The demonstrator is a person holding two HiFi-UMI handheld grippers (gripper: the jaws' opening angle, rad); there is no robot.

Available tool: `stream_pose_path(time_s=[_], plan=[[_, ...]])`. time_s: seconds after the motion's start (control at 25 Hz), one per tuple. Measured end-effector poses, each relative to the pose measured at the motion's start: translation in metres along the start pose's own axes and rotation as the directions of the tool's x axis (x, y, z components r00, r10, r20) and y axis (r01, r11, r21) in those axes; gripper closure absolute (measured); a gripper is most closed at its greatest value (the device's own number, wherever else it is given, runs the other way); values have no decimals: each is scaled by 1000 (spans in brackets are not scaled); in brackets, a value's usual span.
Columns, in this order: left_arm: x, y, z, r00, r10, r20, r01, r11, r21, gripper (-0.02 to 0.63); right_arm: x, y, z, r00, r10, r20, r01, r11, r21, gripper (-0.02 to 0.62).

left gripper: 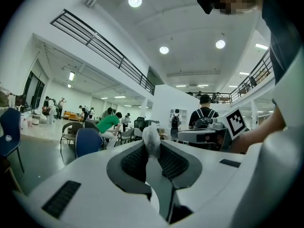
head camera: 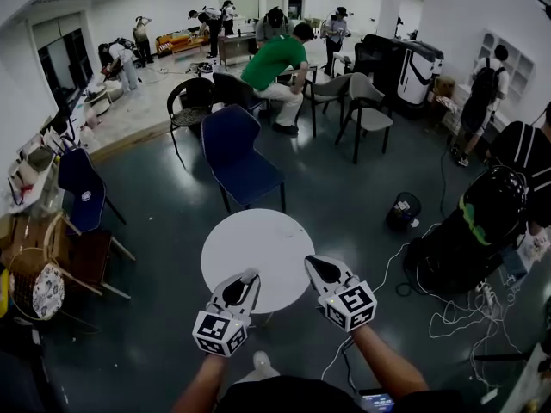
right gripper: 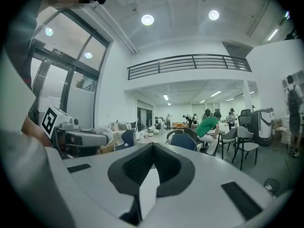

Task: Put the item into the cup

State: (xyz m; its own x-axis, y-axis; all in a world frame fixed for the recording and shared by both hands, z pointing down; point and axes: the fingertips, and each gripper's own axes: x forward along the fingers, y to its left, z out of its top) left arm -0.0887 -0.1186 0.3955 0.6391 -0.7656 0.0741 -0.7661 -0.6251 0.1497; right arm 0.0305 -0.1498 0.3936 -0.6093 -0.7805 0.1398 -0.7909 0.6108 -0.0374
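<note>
A small whitish item (left gripper: pixel 151 134) sticks up between the tips of my left gripper (left gripper: pixel 152 148), whose jaws are shut on it. In the head view the left gripper (head camera: pixel 250 275) hovers over the near edge of a round white table (head camera: pixel 258 239). My right gripper (head camera: pixel 312 261) hangs beside it over the table's near right edge. Its jaws (right gripper: pixel 153 147) are shut with nothing between them. Both grippers point out level across the room. No cup shows in any view.
A blue chair (head camera: pixel 237 157) stands just beyond the table. Wooden and blue chairs (head camera: pixel 82 231) crowd the left side. A black bin (head camera: pixel 403 211), a black bag (head camera: pixel 469 231) and loose cables (head camera: pixel 456 317) lie on the floor to the right. Several people work at the back.
</note>
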Motion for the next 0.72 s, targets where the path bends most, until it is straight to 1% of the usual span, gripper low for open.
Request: stream_pose_path(time_s=[0.16,0.36,0.52,0.72], plan=[[4,26,-3,1000,-6,-6,6,1000,-11,534,27,3,1,1000,-4,-8,4,1000,-5,578],[5,43,-5,1000,-22,-5,22,1000,-14,534,48,11,2,1000,-8,-14,8,1000,-10,578],[4,60,-1,1000,-28,10,28,999,-27,534,65,23,3,999,4,-39,-5,1000,-28,578],[-2,85,0,999,-45,14,45,998,-38,534,89,38,5,998,-4,-61,1,999,-41,578]])
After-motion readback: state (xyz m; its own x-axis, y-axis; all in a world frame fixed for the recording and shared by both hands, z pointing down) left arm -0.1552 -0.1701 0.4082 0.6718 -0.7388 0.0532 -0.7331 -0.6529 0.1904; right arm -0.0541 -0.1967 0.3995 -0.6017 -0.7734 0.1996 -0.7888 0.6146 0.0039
